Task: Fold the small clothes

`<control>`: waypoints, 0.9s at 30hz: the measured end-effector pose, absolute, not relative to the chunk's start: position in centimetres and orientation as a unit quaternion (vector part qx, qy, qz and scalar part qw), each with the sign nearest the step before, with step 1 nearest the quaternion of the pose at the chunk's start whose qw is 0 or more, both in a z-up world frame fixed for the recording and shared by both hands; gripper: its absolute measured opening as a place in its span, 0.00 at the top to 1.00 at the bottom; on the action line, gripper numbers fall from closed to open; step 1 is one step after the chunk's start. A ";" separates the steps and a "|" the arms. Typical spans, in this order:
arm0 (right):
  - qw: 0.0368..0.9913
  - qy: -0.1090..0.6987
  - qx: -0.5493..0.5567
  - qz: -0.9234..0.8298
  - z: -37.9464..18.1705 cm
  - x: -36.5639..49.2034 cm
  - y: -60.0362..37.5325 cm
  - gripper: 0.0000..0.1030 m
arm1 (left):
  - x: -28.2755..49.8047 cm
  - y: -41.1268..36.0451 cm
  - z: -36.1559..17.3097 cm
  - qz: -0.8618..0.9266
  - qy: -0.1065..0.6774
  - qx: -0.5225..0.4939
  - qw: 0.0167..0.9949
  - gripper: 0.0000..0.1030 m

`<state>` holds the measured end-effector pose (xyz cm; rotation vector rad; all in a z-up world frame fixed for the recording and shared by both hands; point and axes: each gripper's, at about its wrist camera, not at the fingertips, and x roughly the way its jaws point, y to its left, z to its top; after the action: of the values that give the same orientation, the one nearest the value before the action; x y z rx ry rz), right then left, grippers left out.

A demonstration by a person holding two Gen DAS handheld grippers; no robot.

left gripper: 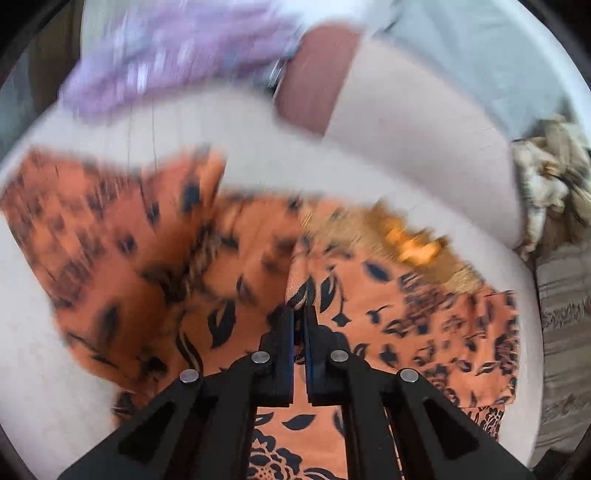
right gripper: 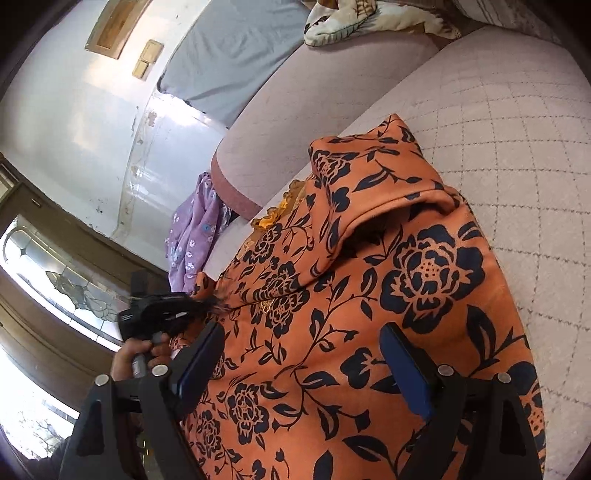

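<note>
1. Left claw (left gripper: 298, 314): jaws nearly together, a thin gap between them, orange cloth running into that gap. Looks pinched on an edge of the dress (left gripper: 147, 266), though blur in the left view keeps me from being sure
2. Right claw (right gripper: 303, 354): wide open, holds nothing. Hovers just over the dress (right gripper: 369, 295), its pads either side of the floral cloth; can't tell if touching
3. Step, my read: mid-fold. Left side of the dress seems lifted and carried across, w/ motion blur there; right side lies mostly flat w/ one sleeve already turned over near the far end
4. Next move prob needs: left claw to lay its edge down square on the body, then let go; right claw to press or pin the flat part so it doesn't drag. Thin slippery-looking fabric, may bunch
5. Dress lies on the sofa (right gripper: 498, 122) seat, directly under and ahead of both claws
6. Farther: left claw (right gripper: 166, 314) seen from the right view at the dress's left edge, person's hand (right gripper: 136, 358) on its grip
7. Beyond: purple cloth (right gripper: 195, 229) hanging at the armrest, well apart from the dress; a floral blanket (right gripper: 351, 18) at the far end
</note>
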<state>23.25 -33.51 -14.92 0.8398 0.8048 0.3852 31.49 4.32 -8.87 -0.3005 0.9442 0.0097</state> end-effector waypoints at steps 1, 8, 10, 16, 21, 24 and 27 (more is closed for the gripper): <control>0.819 0.377 0.395 0.180 -14.9 23.2 -33.6 0.15 | 30.3 3.9 -7.4 0.008 0.425 -0.128 0.896 0.96; 0.816 0.376 0.404 0.173 -15.3 23.3 -34.1 0.15 | 27.5 5.2 -10.5 0.061 0.457 -0.108 0.881 0.95; 0.819 0.378 0.398 0.168 -15.3 23.3 -34.1 0.15 | 28.0 6.2 -14.2 0.079 0.515 -0.116 0.846 0.90; 0.820 0.360 0.421 0.143 -13.9 22.8 -36.6 0.12 | 25.9 6.8 -10.5 0.056 0.447 -0.125 0.884 0.76; 0.850 0.364 0.364 0.109 -11.4 26.5 -39.0 0.08 | 26.3 4.3 -8.3 0.017 0.390 -0.089 0.917 0.37; 0.850 0.392 0.342 0.082 -11.8 31.0 -40.6 0.08 | 28.3 2.8 -10.9 0.009 0.431 -0.065 0.900 0.37; 0.821 0.465 0.320 0.085 -14.7 35.6 -40.9 0.09 | 29.6 2.9 -14.3 0.028 0.494 -0.058 0.867 0.38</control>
<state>35.60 -40.92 -14.67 0.6811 0.9904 0.1811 29.57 2.92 -14.30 -0.1217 1.0347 0.0593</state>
